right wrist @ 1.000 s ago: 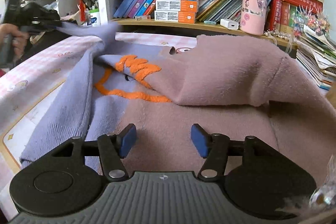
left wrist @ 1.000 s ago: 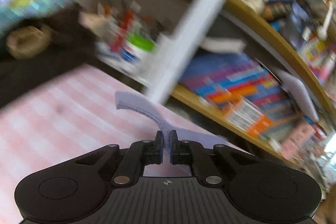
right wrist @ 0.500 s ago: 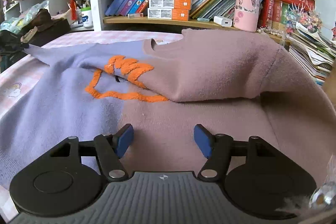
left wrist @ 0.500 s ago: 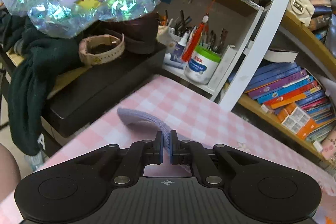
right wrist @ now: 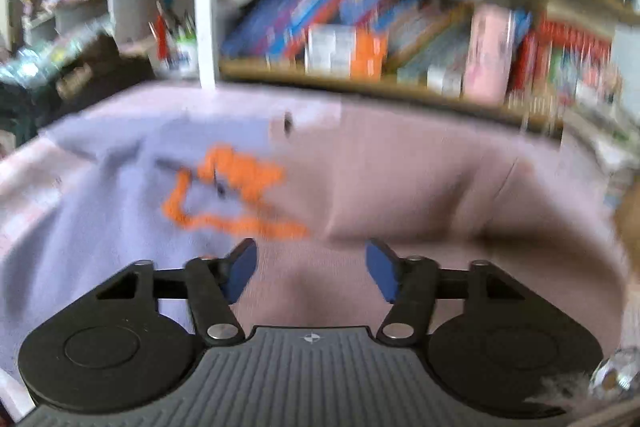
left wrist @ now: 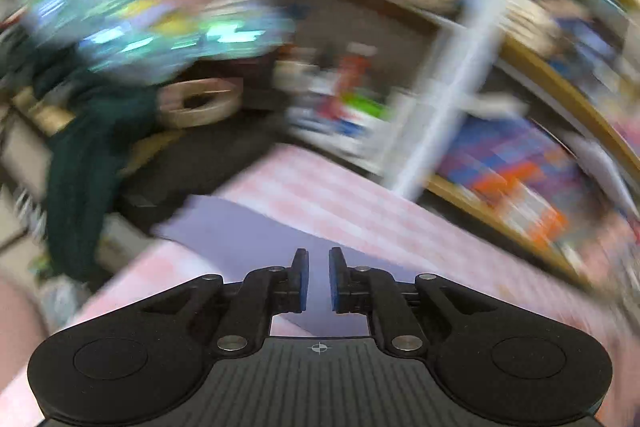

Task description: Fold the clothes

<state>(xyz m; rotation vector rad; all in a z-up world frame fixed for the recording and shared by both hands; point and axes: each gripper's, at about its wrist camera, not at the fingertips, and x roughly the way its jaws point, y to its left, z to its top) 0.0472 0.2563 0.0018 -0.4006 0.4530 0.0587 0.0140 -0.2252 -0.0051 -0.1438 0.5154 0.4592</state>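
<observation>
A sweater, lavender on one half (right wrist: pixel 100 195) and dusty pink on the other (right wrist: pixel 420 187), with an orange emblem (right wrist: pixel 236 195), lies on the pink checked tablecloth (left wrist: pixel 344 199). My left gripper (left wrist: pixel 318 279) has a small gap between its blue pads and hovers over the lavender sleeve (left wrist: pixel 240 231), which lies flat toward the table's left corner. My right gripper (right wrist: pixel 312 267) is open wide and empty, just above the sweater's lower body. Both views are motion-blurred.
Shelves of books and boxes (right wrist: pixel 360 43) run along the far side of the table. A pen cup (left wrist: pixel 352 107) stands on a side shelf. A black cabinet with dark green clothing (left wrist: pixel 80 163) and a shiny wrapped bundle (left wrist: pixel 152 27) sits beyond the table's left corner.
My left gripper has let go of the lavender sleeve, its jaws now slightly apart, and the sleeve lies spread on the tablecloth. Both cameras are moving fast; the right gripper stays open.
</observation>
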